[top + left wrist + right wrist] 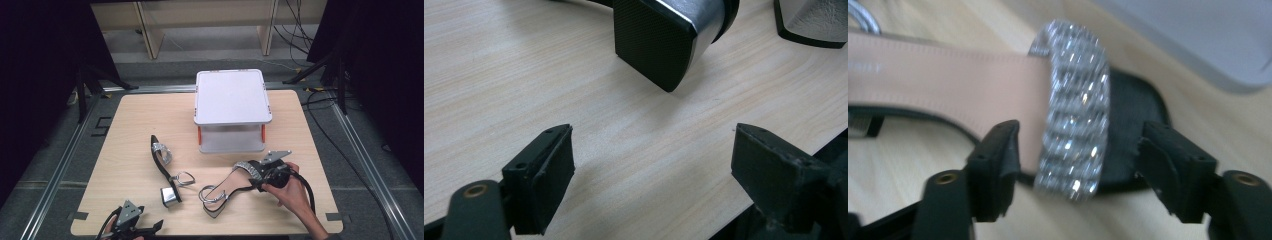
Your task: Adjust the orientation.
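I read the right gripper [1078,165] released and straddling the toe strap [1075,105] of the right sandal [235,185], whose long axis runs near-left; the left gripper [649,175] is released, idle.

The left gripper [651,165] is hovering low over the wooden table [499,75], jaws spread wide and empty. At twelve o'clock a block heel [664,37] is resting.

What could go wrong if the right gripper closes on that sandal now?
The right gripper is open around the sparkly strap at the toe of the sandal. Closing there may crush or snag the strap. Held by the toe alone, the sandal could swing heel-down and bump the white box.
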Demonstrator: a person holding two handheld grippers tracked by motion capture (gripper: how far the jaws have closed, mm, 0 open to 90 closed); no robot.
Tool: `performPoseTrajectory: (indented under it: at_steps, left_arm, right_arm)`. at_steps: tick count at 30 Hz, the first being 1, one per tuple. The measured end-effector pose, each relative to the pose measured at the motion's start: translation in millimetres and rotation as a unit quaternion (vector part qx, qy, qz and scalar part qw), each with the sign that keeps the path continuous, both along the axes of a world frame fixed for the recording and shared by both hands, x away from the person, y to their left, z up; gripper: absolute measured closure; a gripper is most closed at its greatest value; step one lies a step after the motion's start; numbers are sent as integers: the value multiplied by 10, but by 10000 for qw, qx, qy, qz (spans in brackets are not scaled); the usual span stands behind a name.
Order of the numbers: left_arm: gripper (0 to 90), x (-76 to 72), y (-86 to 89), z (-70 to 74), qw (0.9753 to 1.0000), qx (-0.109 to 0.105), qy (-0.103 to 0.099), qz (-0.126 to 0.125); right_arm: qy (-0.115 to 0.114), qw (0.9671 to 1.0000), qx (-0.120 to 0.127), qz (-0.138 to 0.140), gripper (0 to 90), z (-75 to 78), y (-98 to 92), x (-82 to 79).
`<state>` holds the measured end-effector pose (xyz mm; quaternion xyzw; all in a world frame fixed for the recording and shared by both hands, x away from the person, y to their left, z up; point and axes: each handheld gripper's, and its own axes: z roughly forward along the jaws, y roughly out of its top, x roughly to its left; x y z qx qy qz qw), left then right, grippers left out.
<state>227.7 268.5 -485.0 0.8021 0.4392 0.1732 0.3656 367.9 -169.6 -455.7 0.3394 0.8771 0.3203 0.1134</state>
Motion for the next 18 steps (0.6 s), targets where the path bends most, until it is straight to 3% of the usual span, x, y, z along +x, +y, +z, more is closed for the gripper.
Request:
performPoseTrajectory:
  at_steps: [1, 2, 3, 4, 5, 6, 10, 15, 18]
  left_arm:
    - [171, -23, -26, -2, 9998, -165, 66, 106]
    - [171, -23, -26, -2, 9998, -165, 66, 106]
    - [171, -28, -23, 4, 9998, -123, 90, 108]
    - [171, -24, -25, -1, 9998, -163, 62, 108]
    - [170, -20, -19, -1, 9999, -126, 66, 88]
    - [170, -3, -3, -2, 10000, -4, 19, 16]
    - [170, -22, -23, -3, 9998, -136, 83, 93]
    - [170, -8, -27, -7, 9999, -67, 55, 80]
    - [170, -15, -19, -6, 9999, -102, 71, 59]
  right_arm:
    - [14, 9999, -144, 67, 452, -39, -6, -52]
    - [14, 9999, -144, 67, 452, -39, -6, -52]
    - [-128, 9996, -229, 132, 487, -46, -12, -55]
    - [-105, 9993, -237, 255, 544, -36, -21, -41]
    - [-27, 9992, -54, 396, 565, -28, -45, 1]
    - [-27, 9992, -54, 396, 565, -28, -45, 1]
    - [12, 9993, 28, 380, 607, -25, -125, 77]
    - [47, 9996, 62, 254, 618, -24, -152, 215]
    - [-64, 9993, -80, 359, 604, -13, -127, 336]
